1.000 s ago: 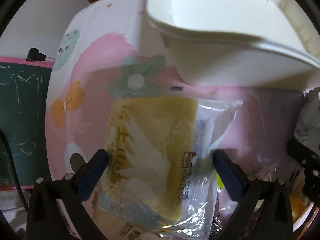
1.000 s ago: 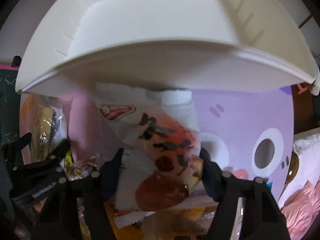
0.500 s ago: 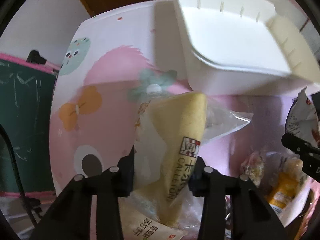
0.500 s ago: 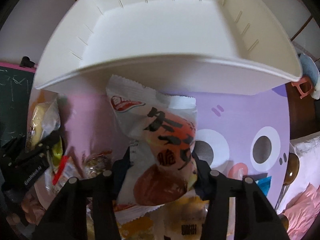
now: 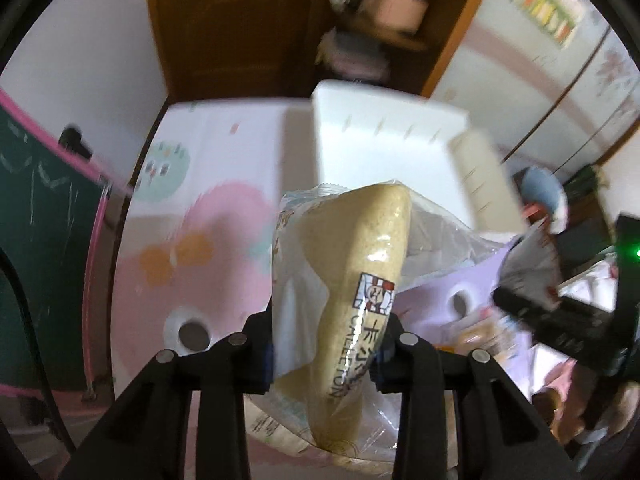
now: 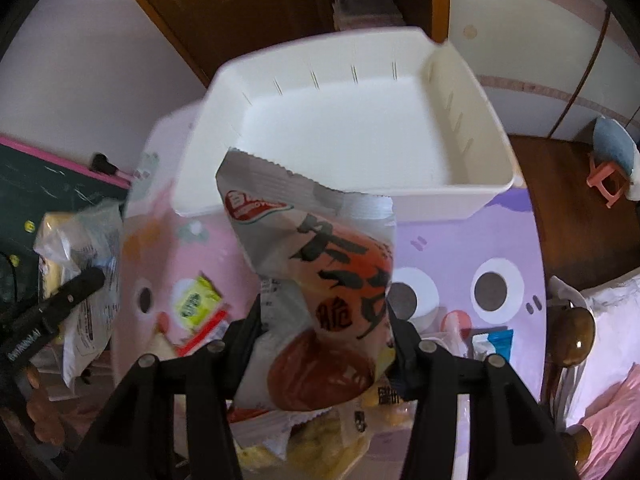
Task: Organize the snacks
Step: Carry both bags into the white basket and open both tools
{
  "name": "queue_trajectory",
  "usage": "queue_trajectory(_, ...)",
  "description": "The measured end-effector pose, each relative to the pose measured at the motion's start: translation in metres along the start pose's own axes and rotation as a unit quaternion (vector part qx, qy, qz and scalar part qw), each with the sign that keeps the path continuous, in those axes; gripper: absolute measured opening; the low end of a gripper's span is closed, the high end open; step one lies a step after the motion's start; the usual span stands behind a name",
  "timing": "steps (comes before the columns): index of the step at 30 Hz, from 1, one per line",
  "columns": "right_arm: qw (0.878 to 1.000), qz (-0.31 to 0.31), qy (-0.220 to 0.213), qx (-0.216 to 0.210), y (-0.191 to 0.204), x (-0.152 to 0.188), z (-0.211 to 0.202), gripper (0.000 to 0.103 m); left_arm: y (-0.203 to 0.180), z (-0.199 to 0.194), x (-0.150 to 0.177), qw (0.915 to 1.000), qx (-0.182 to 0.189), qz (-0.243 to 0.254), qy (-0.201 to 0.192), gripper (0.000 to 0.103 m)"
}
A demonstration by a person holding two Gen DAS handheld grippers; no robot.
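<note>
My left gripper point(image 5: 326, 354) is shut on a yellow cake in a clear wrapper point(image 5: 356, 264), held up above the pastel play mat point(image 5: 208, 240). My right gripper point(image 6: 324, 340) is shut on a white and orange snack bag point(image 6: 320, 272), also lifted clear of the mat. A white plastic bin point(image 6: 360, 132) with nothing in it stands on the mat just beyond both packets, and it shows in the left wrist view too point(image 5: 392, 152). In the right wrist view the left gripper point(image 6: 52, 312) appears at the left edge with its wrapped cake point(image 6: 76, 240).
More loose snack packets lie on the mat below the grippers, among them a green and red one point(image 6: 196, 308) and a blue one point(image 6: 492, 340). A green chalkboard point(image 5: 36, 220) stands at the left. A wooden cabinet point(image 5: 240, 20) rises behind the mat, and a small pink stool point(image 6: 608, 176) stands at the right.
The left jaws closed on the cake, which lay flat a second ago, and lifted it. The right gripper tightened on the snack bag and rose. The bin now looks farther and smaller.
</note>
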State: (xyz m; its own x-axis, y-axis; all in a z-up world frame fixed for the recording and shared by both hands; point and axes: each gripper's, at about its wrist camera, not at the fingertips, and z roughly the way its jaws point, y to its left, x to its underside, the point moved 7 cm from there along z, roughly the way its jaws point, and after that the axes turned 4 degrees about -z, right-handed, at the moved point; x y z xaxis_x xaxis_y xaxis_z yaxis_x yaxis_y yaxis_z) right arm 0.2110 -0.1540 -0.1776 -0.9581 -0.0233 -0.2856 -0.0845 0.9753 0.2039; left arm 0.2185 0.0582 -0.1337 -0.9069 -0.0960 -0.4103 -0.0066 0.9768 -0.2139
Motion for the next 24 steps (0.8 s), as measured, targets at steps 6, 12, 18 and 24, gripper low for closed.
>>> queue_trajectory(6,0.998,-0.001,-0.053,-0.022,0.002,-0.025,-0.047,0.051,-0.052,-0.036,-0.048,0.9969,0.046,0.031,-0.056,0.033)
queue_trajectory(12,0.995,0.001,-0.096,-0.021,-0.008,-0.065,-0.076,0.051,-0.096,-0.022,-0.091,0.9937,0.048,0.059,-0.082,0.033)
queue_trajectory(18,0.993,-0.002,-0.115,0.019,-0.029,-0.102,-0.073,0.051,-0.111,0.004,-0.120,0.9940,0.036,0.047,-0.092,0.034)
queue_trajectory(24,0.993,-0.012,-0.107,0.045,-0.045,-0.129,-0.051,0.052,-0.106,0.050,-0.137,0.9971,0.011,0.025,-0.071,0.034)
